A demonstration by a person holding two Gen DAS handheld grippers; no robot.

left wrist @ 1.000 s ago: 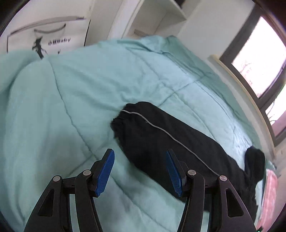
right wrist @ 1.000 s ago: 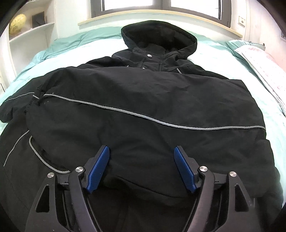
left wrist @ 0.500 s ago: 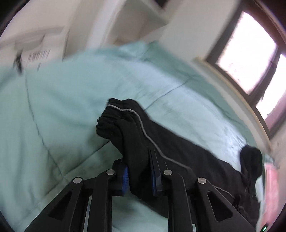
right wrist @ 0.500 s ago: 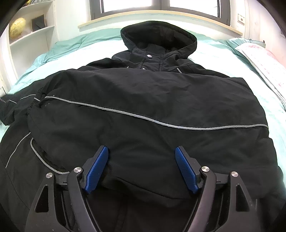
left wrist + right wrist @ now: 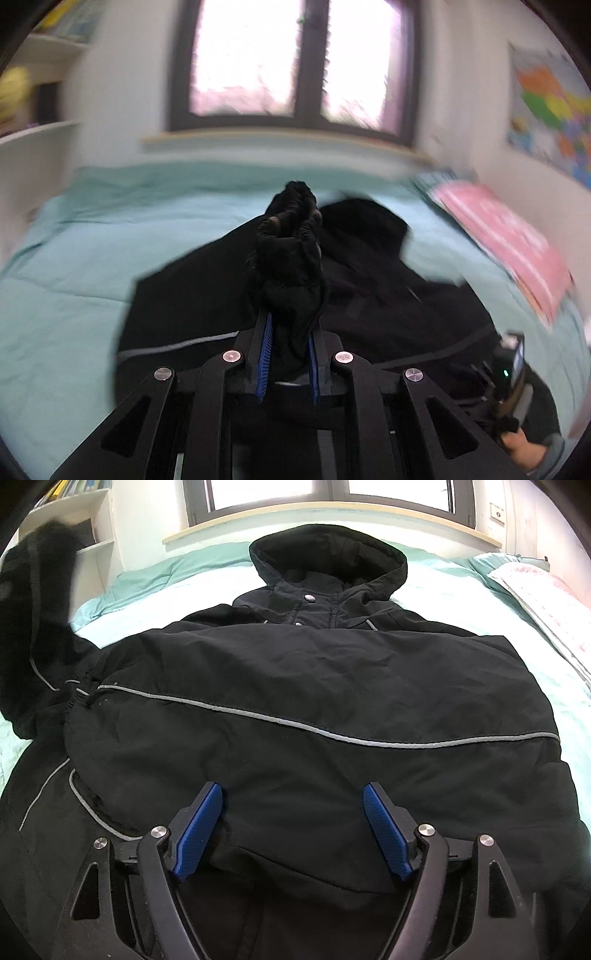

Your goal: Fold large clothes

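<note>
A black hooded jacket [image 5: 295, 672] with grey piping lies spread on the teal bed, hood toward the window. One sleeve lies folded across its chest. My left gripper [image 5: 290, 321] is shut on the cuff end of the other sleeve [image 5: 291, 251] and holds it raised above the jacket [image 5: 388, 295]. That lifted sleeve also shows blurred at the left edge of the right wrist view [image 5: 33, 602]. My right gripper [image 5: 295, 801] is open and empty, hovering low over the jacket's lower front.
The teal duvet [image 5: 81, 258] covers the bed around the jacket. A pink patterned pillow [image 5: 509, 240] lies at the right side. White shelves [image 5: 88, 528] stand at the left, a window [image 5: 295, 62] behind the bed. The right gripper and hand show at lower right [image 5: 513, 391].
My left gripper closed on the sleeve cuff, lifted it off the duvet and swung it over toward the jacket body. My right gripper stayed open and almost still.
</note>
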